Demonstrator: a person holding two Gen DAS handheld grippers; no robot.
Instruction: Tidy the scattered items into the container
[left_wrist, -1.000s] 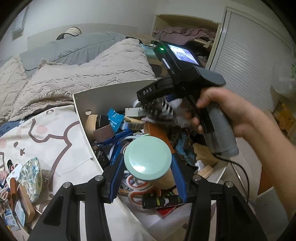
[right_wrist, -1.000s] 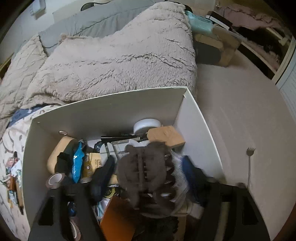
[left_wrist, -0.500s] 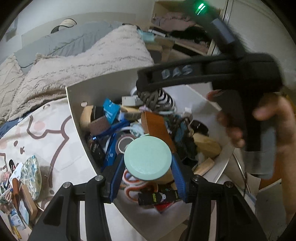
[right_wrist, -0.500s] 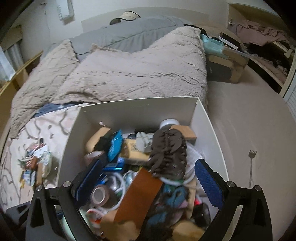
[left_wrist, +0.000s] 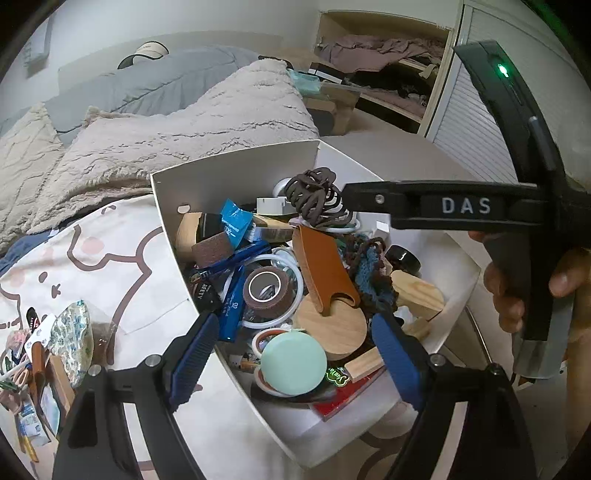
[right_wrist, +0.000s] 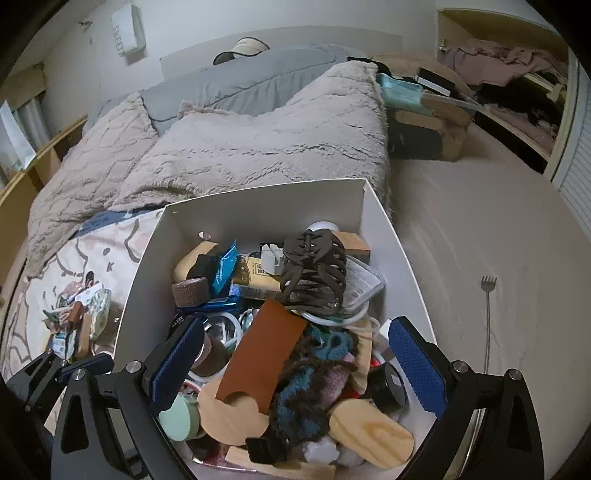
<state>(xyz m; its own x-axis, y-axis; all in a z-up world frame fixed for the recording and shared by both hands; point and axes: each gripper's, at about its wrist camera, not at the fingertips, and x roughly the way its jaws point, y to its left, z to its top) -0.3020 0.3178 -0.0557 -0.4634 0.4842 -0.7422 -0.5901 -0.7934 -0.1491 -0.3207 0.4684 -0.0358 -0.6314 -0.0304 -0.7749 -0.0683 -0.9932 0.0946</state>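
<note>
Bed (right_wrist: 258, 129): beyond both grippers, under a fuzzy beige blanket; its far end is cut off by the picture edge.
Container (left_wrist: 236, 166): white box ahead of and below both sets of fingers, heaped full; the near wall is hidden behind the gripper bodies.
Right gripper (right_wrist: 295, 354): released, blue pads spread wide over the heap with nothing pressed between them. In the left view only its black body and a gripping hand (left_wrist: 532, 291) show; the fingertips are out of sight there.
Left gripper (left_wrist: 295, 350): jaws opening, pads clear of the mint round lid (left_wrist: 293, 363), which lies between them on the pile inside the box.
Brown claw clip (right_wrist: 314, 273): on top of the heap, ahead of the right fingers, apart from both pads.
Scattered items (left_wrist: 40, 339): small clutter on the printed sheet, left of the left gripper; too jumbled to name singly and partly cut off.
</note>
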